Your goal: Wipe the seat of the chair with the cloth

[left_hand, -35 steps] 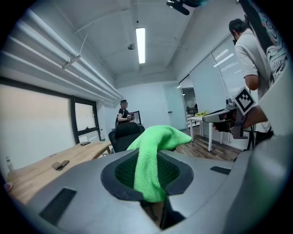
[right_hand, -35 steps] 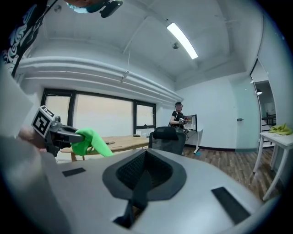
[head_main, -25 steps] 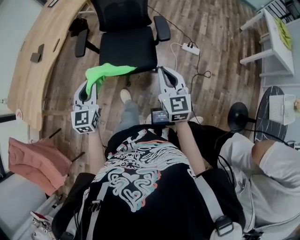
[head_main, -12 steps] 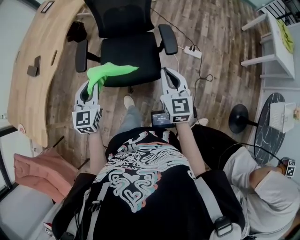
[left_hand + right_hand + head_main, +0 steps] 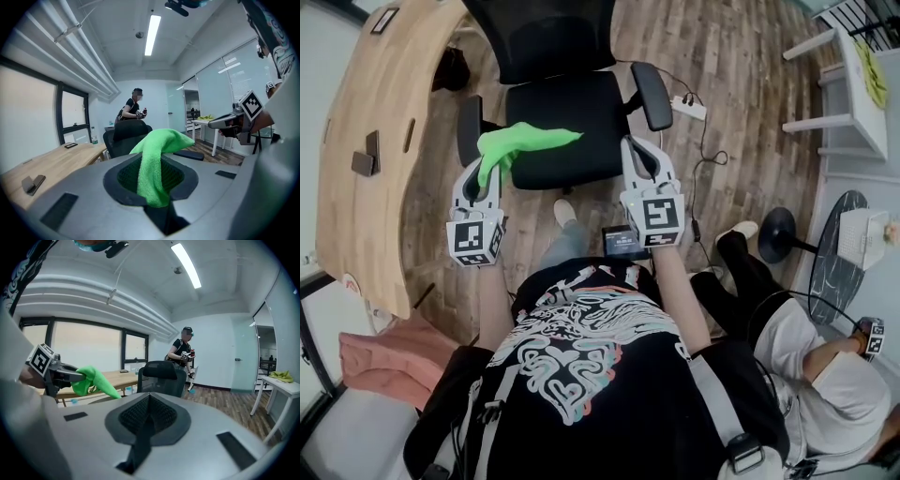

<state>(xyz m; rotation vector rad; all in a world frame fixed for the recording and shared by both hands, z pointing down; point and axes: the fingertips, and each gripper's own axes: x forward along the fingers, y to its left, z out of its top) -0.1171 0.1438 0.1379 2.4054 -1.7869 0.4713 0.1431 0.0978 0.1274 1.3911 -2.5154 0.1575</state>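
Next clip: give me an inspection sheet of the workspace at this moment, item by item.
Surface: black chair seat, mostly bare.
Job's things: green cloth, hanging from the left gripper over the seat's front-left part.
Clutter: pink fabric low at left; small dark item on wooden desk.
Grippers: left gripper shut on the cloth; right gripper shut, empty.
Cables: power strip and cord on floor.
Surroundings: white table; seated person.

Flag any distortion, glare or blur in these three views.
Head view: evenly lit and sharp, the green cloth crisp against the black chair seat. Left gripper view: strong fisheye, dark corners, ceiling light blown out. Right gripper view: same fisheye, windows washed out pale.
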